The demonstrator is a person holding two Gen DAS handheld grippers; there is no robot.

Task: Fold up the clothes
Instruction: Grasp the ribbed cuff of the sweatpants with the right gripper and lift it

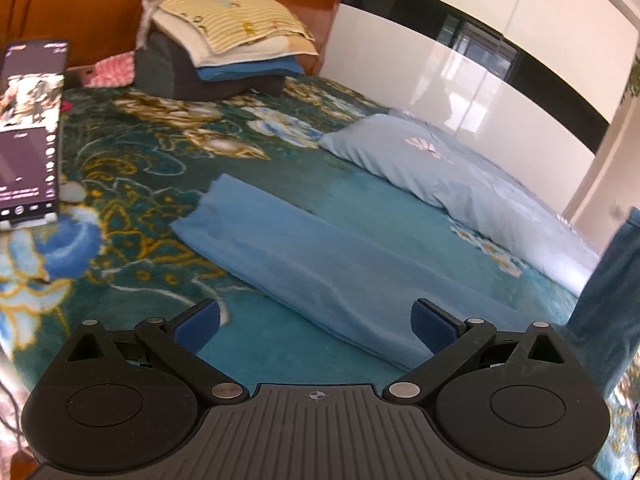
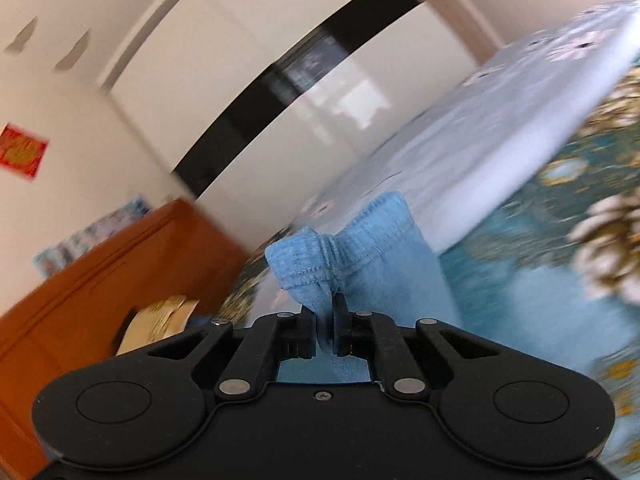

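A light blue garment point(image 1: 312, 264) lies folded lengthwise across the middle of the floral blanket point(image 1: 132, 168). The right gripper point(image 2: 325, 312) is clamped on its ribbed hem. The left gripper point(image 1: 316, 324) hovers over it, jaws wide apart. A stack of folded clothes point(image 1: 224, 40) sits upper left, a pillow point(image 1: 460, 184) at right.
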